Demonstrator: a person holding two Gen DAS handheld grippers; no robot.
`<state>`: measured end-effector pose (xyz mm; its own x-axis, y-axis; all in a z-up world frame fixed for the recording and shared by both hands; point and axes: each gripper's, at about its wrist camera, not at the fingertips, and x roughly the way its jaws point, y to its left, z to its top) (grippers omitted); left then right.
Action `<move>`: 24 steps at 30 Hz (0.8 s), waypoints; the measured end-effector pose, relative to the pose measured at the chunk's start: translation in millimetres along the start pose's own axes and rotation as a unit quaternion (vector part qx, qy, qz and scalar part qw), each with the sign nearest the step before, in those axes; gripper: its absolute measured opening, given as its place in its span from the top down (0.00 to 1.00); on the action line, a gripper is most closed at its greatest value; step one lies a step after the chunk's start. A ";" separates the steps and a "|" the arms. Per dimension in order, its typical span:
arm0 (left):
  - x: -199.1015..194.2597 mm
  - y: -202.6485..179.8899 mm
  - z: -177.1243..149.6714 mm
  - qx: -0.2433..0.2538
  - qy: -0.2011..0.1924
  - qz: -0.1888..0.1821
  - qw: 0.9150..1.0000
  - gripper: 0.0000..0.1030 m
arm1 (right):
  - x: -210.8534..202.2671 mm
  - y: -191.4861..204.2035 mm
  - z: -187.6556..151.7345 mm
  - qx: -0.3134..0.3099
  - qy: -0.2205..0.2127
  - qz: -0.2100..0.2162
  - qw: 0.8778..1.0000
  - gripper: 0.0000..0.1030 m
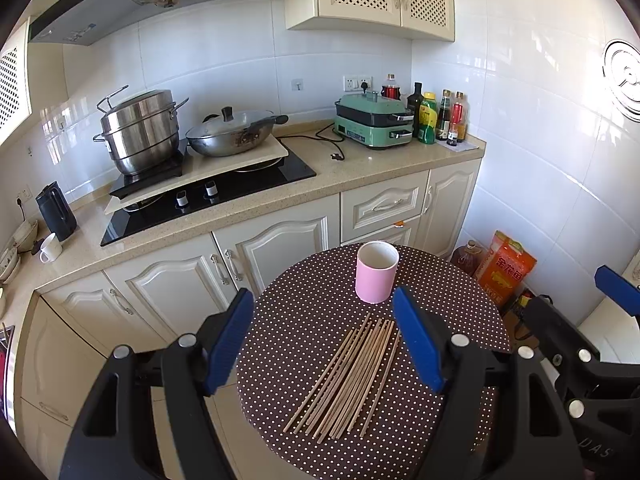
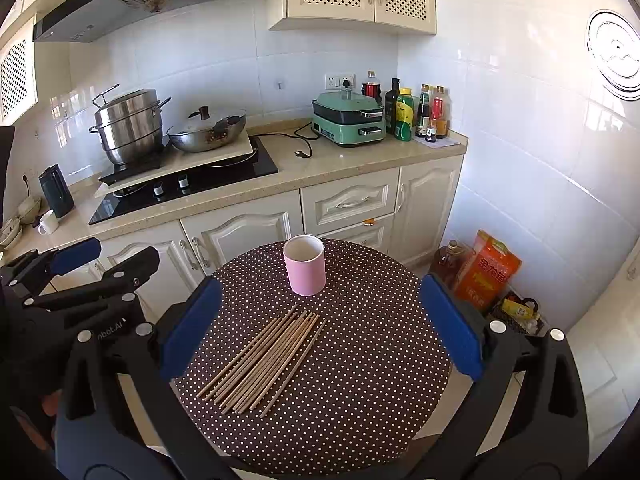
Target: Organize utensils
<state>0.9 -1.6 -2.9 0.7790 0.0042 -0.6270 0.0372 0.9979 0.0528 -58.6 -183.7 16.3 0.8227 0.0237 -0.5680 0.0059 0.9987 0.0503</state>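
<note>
A loose bundle of wooden chopsticks [image 1: 352,380] lies flat on the round polka-dot table [image 1: 288,344], with an upright, empty pink cup [image 1: 377,271] standing just beyond their far tips. The sticks' long axis runs from near-left to far-right, so the far ends point roughly toward the cup.

The left gripper [image 1: 326,344] hovers above the table with its blue pads spread wide, holding nothing. In its own view the bundle sits almost directly between and below the jaws. The right gripper [image 2: 320,328] is likewise spread apart and empty, and from its camera the chopsticks [image 2: 266,360] lie left of centre, closer to its left pad (the cup [image 2: 305,265] too sits a little left of centre).

Judging from this, the left gripper is better lined up over the bundle. Either would likely need to close across the sticks' narrow width, not along their length.
</note>
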 end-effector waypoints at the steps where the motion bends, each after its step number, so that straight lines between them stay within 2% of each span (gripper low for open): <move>1: -0.5 0.4 -0.5 0.000 -0.001 0.000 1.000 0.31 | -0.3 0.0 -0.3 0.001 0.000 0.001 1.000 0.06; 15: -3.5 5.0 -4.0 0.003 0.005 0.004 1.000 0.31 | 1.5 2.4 -4.0 -0.003 0.013 0.000 1.000 0.06; 19: 5.0 7.8 -4.8 0.002 0.026 0.007 1.000 0.31 | 7.0 9.2 -8.0 -0.013 0.030 -0.005 0.999 0.06; 24: 22.3 13.6 -11.6 0.001 0.066 -0.004 0.998 0.31 | 24.2 10.2 -16.0 0.001 0.075 0.010 0.997 0.06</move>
<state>11.6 12.8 -25.1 0.6890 0.0054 -0.7247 0.0439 0.9978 0.0492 -47.7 -172.2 -10.1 0.7289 0.0496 -0.6828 -0.0077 0.9979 0.0642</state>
